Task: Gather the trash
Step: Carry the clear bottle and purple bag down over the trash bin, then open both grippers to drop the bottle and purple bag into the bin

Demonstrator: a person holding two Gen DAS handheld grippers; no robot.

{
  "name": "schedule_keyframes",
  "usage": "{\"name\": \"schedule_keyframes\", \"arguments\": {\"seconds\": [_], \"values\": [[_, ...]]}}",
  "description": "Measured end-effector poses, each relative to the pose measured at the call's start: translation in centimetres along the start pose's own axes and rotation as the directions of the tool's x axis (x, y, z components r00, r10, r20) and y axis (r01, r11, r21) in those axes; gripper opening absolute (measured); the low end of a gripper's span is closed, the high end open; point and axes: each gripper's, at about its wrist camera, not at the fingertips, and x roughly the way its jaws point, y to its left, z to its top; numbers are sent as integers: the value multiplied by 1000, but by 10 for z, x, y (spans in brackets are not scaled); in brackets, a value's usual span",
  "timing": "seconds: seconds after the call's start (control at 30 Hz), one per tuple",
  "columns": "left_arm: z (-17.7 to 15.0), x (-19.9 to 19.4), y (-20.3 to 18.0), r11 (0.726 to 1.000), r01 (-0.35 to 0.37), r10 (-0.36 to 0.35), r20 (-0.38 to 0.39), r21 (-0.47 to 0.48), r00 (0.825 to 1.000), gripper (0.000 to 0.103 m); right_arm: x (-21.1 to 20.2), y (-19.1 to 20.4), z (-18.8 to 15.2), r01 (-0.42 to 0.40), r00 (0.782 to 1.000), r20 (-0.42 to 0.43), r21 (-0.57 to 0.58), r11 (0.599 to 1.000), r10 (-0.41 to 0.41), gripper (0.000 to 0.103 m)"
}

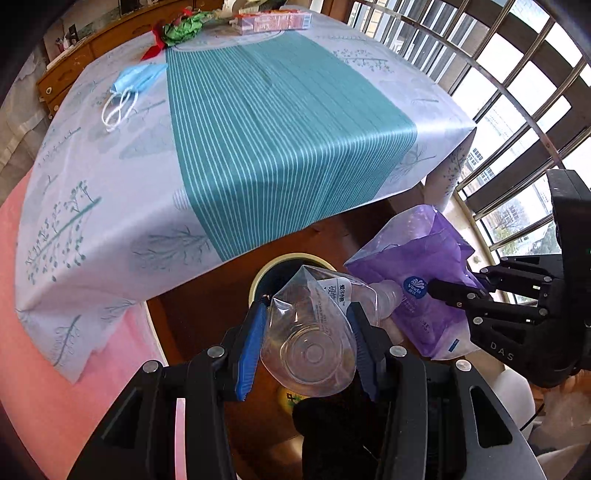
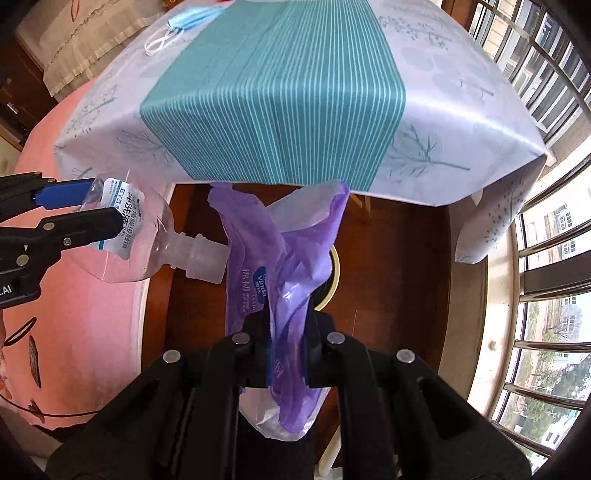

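My left gripper point(image 1: 306, 321) is shut on a clear plastic bottle point(image 1: 314, 332), squashed at its base, with its capless neck pointing at the purple bag. The bottle also shows in the right wrist view point(image 2: 147, 236). My right gripper point(image 2: 288, 339) is shut on a crumpled purple Vinda tissue wrapper point(image 2: 288, 251), which also shows in the left wrist view point(image 1: 417, 266). Both are held above a round bin point(image 1: 291, 266) with a cream rim on the wooden floor. A blue face mask point(image 1: 136, 79) lies on the table's far left.
A table with a teal striped cloth point(image 1: 277, 129) fills the view ahead. Green and red wrapping point(image 1: 181, 29) and a pink carton point(image 1: 273, 20) lie at its far end. A pink bedspread point(image 2: 92, 295) is at the left. Barred windows point(image 1: 517, 92) stand at the right.
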Motion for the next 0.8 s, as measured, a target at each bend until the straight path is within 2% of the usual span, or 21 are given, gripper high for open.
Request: {"name": "schedule_keyframes", "arguments": {"seconds": [0.2, 0.47, 0.63, 0.8], "values": [[-29, 106, 7, 999, -30, 28, -55, -32, 998, 45, 101, -7, -19, -26, 999, -49, -44, 999, 24, 8], [-57, 244, 26, 999, -44, 40, -115, -28, 993, 45, 228, -18, -42, -62, 992, -115, -131, 989, 47, 8], [-65, 308, 34, 999, -40, 38, -134, -9, 990, 46, 283, -28, -47, -73, 991, -120, -137, 988, 57, 8], [-67, 347, 44, 1000, -27, 27, -158, 2, 987, 47, 315, -31, -47, -110, 991, -97, -141, 984, 97, 8]]}}
